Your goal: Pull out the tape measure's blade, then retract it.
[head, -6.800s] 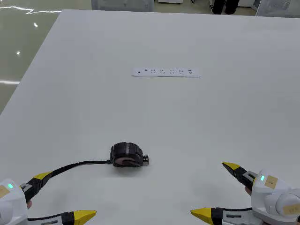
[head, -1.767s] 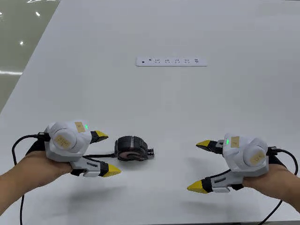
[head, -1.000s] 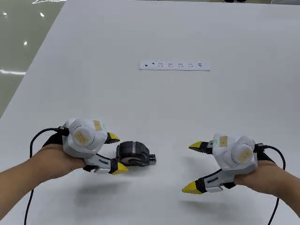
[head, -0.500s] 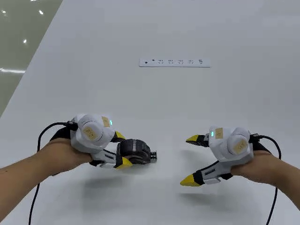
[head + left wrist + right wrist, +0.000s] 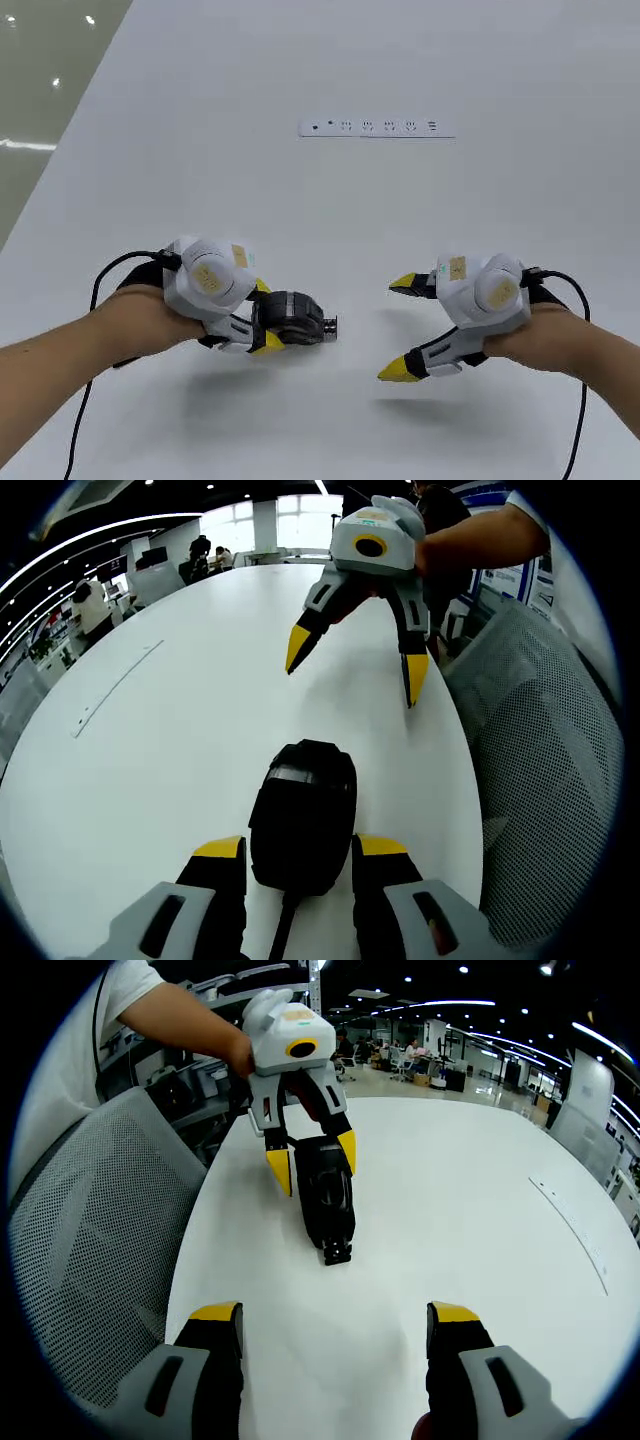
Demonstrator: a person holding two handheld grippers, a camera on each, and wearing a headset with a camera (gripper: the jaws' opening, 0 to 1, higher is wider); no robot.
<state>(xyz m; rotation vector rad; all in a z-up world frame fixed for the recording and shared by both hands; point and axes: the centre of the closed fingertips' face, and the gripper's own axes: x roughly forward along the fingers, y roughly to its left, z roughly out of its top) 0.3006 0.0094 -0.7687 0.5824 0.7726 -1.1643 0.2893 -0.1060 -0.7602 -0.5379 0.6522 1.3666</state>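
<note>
Here the left hand-held gripper clamps the tape measure, hiding its rear; right hand-held gripper gapes.

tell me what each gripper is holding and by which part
The left gripper clamps the tape measure by the rear of its black case, a jaw on each side. The right gripper is open and holds nothing.

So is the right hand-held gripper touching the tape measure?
Apart. The right gripper view shows bare table between the right hand-held gripper and the tape measure; the head view agrees.
</note>
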